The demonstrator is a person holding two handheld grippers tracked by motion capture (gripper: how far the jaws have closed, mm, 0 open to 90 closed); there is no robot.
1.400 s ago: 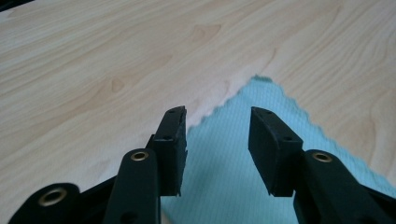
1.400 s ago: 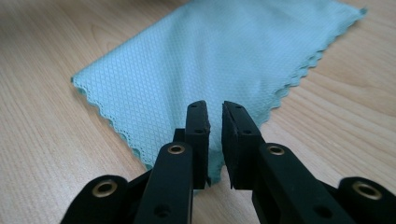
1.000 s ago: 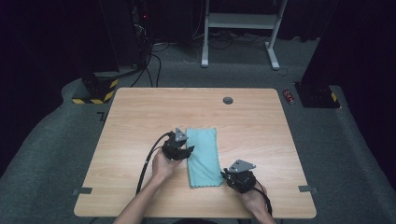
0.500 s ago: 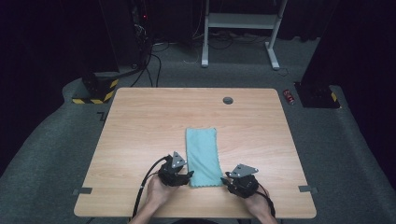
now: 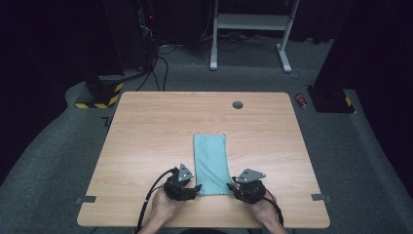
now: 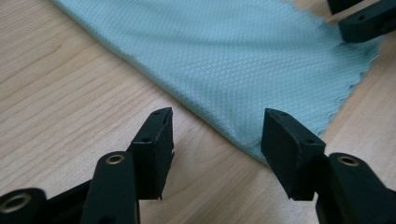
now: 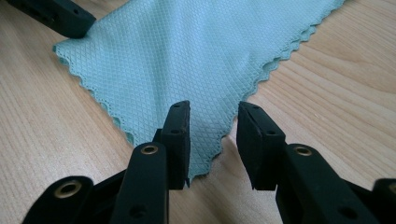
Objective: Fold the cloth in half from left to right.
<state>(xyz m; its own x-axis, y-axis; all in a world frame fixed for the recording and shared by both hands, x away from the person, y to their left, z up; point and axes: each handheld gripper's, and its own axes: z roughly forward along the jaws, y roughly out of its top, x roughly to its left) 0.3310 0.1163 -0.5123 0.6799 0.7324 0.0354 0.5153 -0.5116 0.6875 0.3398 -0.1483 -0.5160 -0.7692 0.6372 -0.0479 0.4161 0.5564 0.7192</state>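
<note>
I have the left hand-held gripper sitting low on the wooden surface, just off the near left corner of the teal cloth, and the right hand-held gripper at the near right corner of that same cloth. The cloth lies flat as a long strip, running away from both hand-held grippers toward the far side of the surface, its near edge between them. In the left gripper view the left hand-held gripper stands wide; its jaws have just been opening, and the gap between them holds bare wood, with the cloth passing just ahead of the tips and its edge reaching down to the jaw on the right of that view; whether it touches that pad I cannot tell. At the top right of that view I see the black jaw tips of the right hand-held gripper, at the cloth's zigzag corner. In the right gripper view the right hand-held gripper stands at a narrower gap; its jaws have just been opening too, and the pointed corner of the cloth lies between them, running under the jaw on the left of that view, with the pads not pressing on it. The left hand-held gripper shows at the top left there, against the cloth's far corner. Beyond the cloth, well away from both hand-held grippers, a small round grommet sits in the surface.
</note>
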